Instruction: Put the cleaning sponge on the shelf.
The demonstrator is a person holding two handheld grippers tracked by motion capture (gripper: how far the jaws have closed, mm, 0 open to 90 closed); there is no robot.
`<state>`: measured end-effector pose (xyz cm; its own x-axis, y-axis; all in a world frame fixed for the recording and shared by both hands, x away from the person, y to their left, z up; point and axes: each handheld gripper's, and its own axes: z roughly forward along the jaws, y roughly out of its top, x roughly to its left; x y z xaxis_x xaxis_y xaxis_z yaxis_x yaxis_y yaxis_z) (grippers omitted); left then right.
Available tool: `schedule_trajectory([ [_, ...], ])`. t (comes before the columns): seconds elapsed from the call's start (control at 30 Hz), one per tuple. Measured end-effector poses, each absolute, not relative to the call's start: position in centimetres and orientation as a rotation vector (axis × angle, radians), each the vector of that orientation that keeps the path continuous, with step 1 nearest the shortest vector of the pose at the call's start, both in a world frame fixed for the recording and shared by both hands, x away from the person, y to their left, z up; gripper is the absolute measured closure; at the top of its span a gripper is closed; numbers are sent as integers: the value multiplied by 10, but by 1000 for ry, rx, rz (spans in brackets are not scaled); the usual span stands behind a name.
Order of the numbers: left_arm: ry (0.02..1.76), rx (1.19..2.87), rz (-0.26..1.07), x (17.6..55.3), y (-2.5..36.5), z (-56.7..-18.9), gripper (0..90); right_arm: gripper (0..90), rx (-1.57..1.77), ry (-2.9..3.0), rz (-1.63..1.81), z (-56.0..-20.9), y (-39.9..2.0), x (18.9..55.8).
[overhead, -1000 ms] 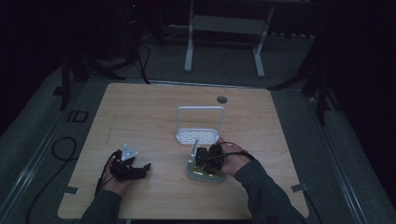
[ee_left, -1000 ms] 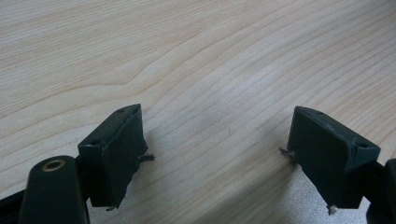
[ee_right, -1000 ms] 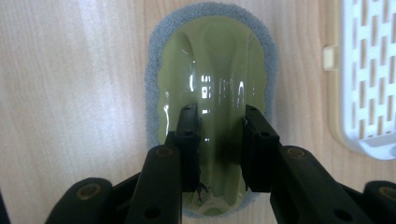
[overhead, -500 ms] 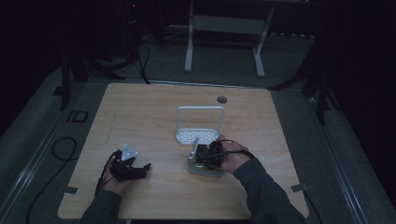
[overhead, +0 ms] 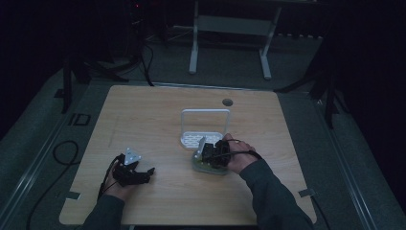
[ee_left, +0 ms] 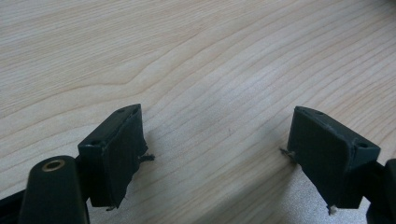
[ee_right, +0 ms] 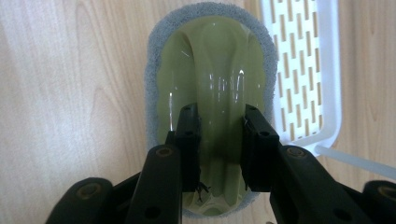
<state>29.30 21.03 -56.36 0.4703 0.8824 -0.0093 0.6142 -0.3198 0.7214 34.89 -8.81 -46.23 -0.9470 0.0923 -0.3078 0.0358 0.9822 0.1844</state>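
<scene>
A green plastic scrubber (ee_right: 210, 60) with a grey pad around its rim lies on the wooden table (overhead: 158, 120), just left of a white slotted rack (ee_right: 303, 70) in the right gripper view. My right gripper (ee_right: 219, 112) points down at it, shut on the raised green ridge along its middle. From above, the scrubber (overhead: 207, 166) sits just in front of the rack (overhead: 203, 139), with the right gripper (overhead: 210, 152) over it. My left gripper (overhead: 139, 172) rests at the front left of the table. It is open (ee_left: 217, 126), with bare wood between its pads.
The white rack has an upright hoop handle (overhead: 206, 112) at its far side. A round cable hole (overhead: 227, 102) lies near the table's far edge. A desk frame (overhead: 230, 28) stands on the floor behind the table.
The right gripper and the scrubber have edged slightly away from the person, toward the rack. The left gripper has stayed where it was.
</scene>
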Motion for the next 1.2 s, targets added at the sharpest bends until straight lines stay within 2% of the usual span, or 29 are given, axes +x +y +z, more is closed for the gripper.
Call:
schedule_trajectory([
  [0.67,1236,2053,518,293,210,-564,190,716,72,2744,278,-449,-80,365],
  [1.2,1236,2054,518,293,210,-564,190,716,73,2713,264,-454,-81,374],
])
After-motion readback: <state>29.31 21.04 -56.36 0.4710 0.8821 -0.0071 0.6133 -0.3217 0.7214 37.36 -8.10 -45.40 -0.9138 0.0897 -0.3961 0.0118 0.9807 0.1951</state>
